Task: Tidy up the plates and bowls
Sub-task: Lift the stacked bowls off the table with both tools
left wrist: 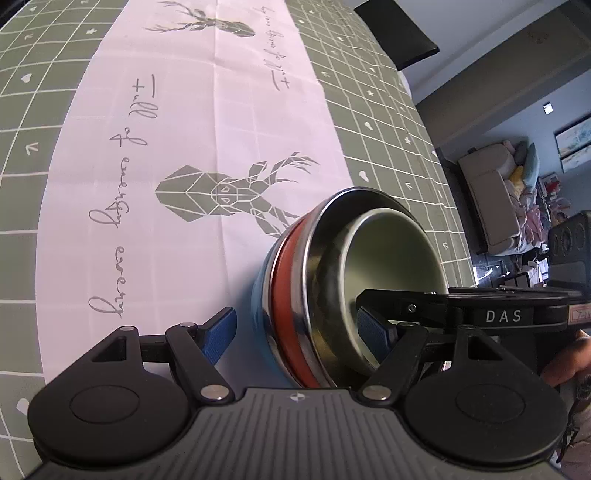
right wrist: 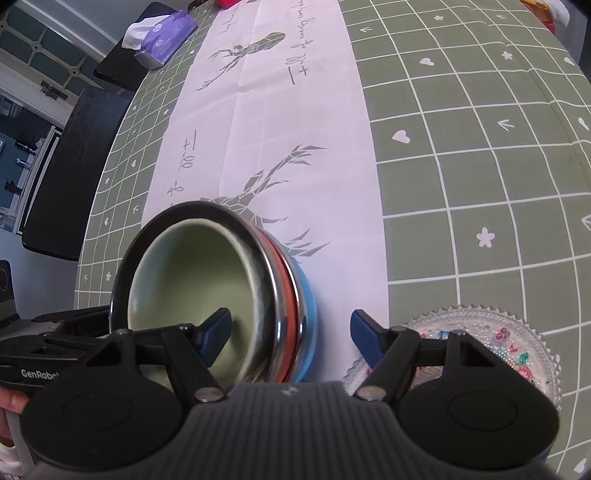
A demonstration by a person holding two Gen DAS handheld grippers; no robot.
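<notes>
A home is shown, with a dining table (left wrist: 388, 122) opening onto a living room. The table is covered with a green checked cloth (right wrist: 461, 147) and a white runner (left wrist: 207, 122) printed with deer. A sofa (left wrist: 491, 192) piled with cushions and framed pictures (left wrist: 572, 140) are seen beyond. A tissue pack (right wrist: 162, 33) and dark chairs (right wrist: 62, 177) are seen beside the table.

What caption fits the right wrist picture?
Open right gripper straddles the rim of nested bowls beside a glass plate.
</notes>
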